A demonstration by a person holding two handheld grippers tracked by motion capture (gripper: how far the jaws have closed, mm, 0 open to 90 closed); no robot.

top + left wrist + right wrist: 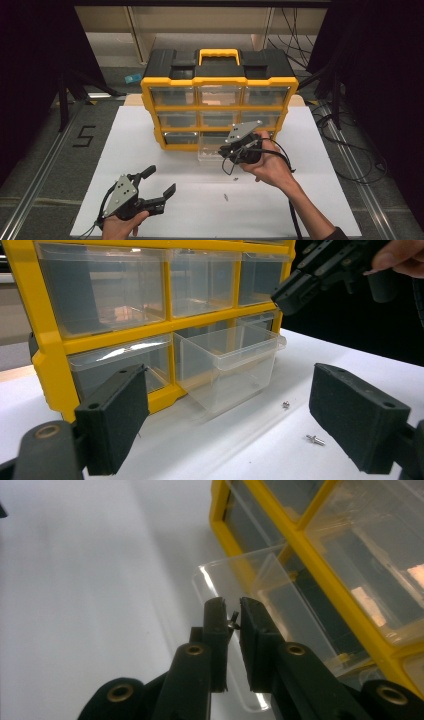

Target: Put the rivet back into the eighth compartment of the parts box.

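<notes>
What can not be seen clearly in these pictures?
- Small dark part between the right gripper fingers: too small to identify, right gripper view.
- Two small metal pieces on the table: too small to name, left gripper view.
- Pulled-out drawer: right gripper covers part of it, high view.

A lab-like recording bay: white tabletop point(150, 150), black curtains point(30, 60), loose floor cables point(360, 165), metal rails point(40, 170).

1. Organiser point(150, 100): glossy yellow plastic frame; matt black plastic top point(165, 57).
2. Drawers point(230, 360): clear, smooth, shiny plastic.
3. Bench point(150, 150): matt white, smooth surface.
4. Screws point(315, 440): bright metal.
5. Left gripper point(230, 420): matt black, faintly grainy pads point(117, 415).
</notes>
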